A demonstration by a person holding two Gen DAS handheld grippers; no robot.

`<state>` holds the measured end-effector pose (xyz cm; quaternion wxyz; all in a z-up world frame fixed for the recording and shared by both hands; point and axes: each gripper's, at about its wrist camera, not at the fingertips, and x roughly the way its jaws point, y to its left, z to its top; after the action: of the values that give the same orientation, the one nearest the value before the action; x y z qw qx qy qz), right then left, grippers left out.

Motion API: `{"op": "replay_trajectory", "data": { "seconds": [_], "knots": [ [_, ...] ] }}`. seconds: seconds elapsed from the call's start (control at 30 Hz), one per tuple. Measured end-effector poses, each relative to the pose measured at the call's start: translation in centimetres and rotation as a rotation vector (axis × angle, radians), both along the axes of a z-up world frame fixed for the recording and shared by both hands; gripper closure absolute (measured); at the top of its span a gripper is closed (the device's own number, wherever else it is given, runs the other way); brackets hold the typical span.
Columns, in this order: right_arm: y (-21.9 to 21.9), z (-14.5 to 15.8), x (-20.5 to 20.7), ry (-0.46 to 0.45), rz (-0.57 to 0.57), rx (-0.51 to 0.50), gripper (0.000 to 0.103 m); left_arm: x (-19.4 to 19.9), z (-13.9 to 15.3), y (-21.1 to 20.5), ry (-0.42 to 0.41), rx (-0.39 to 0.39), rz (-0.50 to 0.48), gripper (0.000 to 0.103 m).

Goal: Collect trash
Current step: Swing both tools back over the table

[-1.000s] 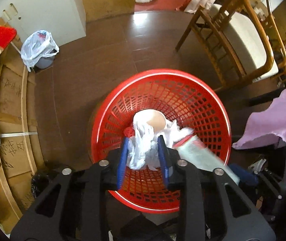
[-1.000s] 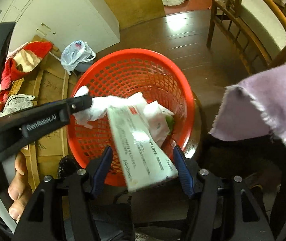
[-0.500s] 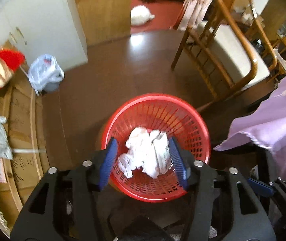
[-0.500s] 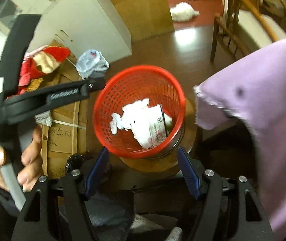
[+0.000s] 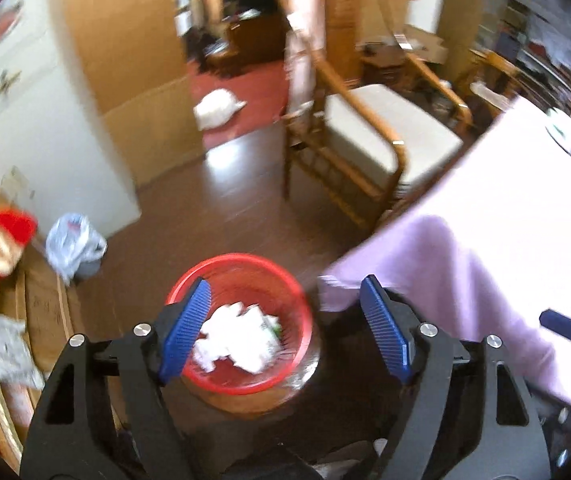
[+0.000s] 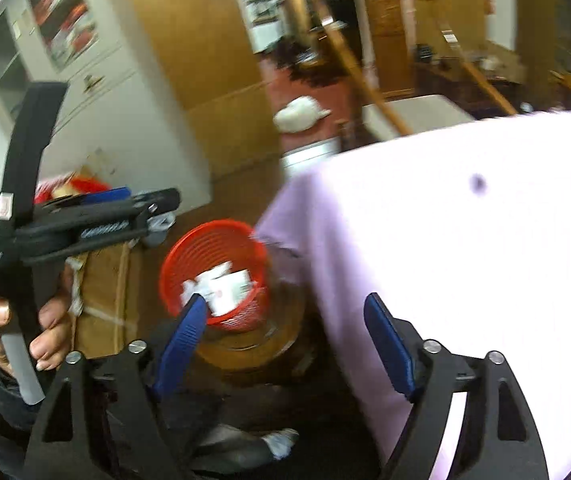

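The red mesh basket (image 5: 303,312) stands on a round wooden stool (image 5: 245,402), below and well beyond both grippers. Crumpled white paper (image 5: 237,336) and a white carton (image 6: 231,284) lie inside it. My left gripper (image 5: 285,282) hangs high above the basket, its jaws opening wide with nothing between the blue pads. In the right wrist view the basket (image 6: 205,232) sits lower left of centre. My right gripper (image 6: 285,299) is also above it, jaws opening and empty. A hand (image 6: 45,320) holds the left gripper's handle at the left.
A table under a lilac cloth (image 5: 485,240) fills the right, its corner close to the basket. A wooden chair (image 5: 365,140) stands behind it. A small bin lined with a plastic bag (image 5: 73,244) and cardboard boxes (image 6: 105,288) are on the left by white cupboards.
The left gripper let go of the white paper and the right let go of the carton; both now lie in the basket. Both grippers rose and drew back, jaws widening.
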<state>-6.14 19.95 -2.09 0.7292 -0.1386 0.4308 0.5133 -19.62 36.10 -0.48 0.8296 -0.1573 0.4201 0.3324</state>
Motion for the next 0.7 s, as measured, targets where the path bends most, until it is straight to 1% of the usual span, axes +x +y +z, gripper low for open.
{"op": "replay_trajectory", "data": {
  "seconds": [0.1,0.2,0.33,0.43,0.5,0.57,0.7],
  "knots": [
    [-4.4,0.7,2.3,-0.015,-0.114,0.013,0.017,2.1,1.2,-3.7,-0.018,0.036,-0.085,0.025],
    [-7.7,1.0,4.4,-0.03,-0.225,0.012,0.013,4.7,1.9,-8.3,-0.018,0.049,-0.21,0.024],
    [-13.0,0.7,7.4,-0.004,-0.389,0.014,0.012,7.8,2.7,-13.2,-0.021,0.054,-0.335,0.023],
    [-16.7,0.4,9.5,0.03,-0.477,0.024,0.011,10.4,2.6,-16.9,-0.004,0.079,-0.393,0.023],
    [-18.7,0.0,10.5,0.044,-0.516,0.032,0.01,12.0,2.4,-19.2,0.007,0.072,-0.438,0.023],
    [-20.8,-0.5,11.5,0.042,-0.572,0.015,0.01,13.3,2.2,-20.8,0.013,0.07,-0.479,0.023],
    [-24.2,-1.4,13.3,0.054,-0.643,0.0,0.01,16.7,2.3,-24.2,0.021,0.094,-0.538,0.022]
  ]
}}
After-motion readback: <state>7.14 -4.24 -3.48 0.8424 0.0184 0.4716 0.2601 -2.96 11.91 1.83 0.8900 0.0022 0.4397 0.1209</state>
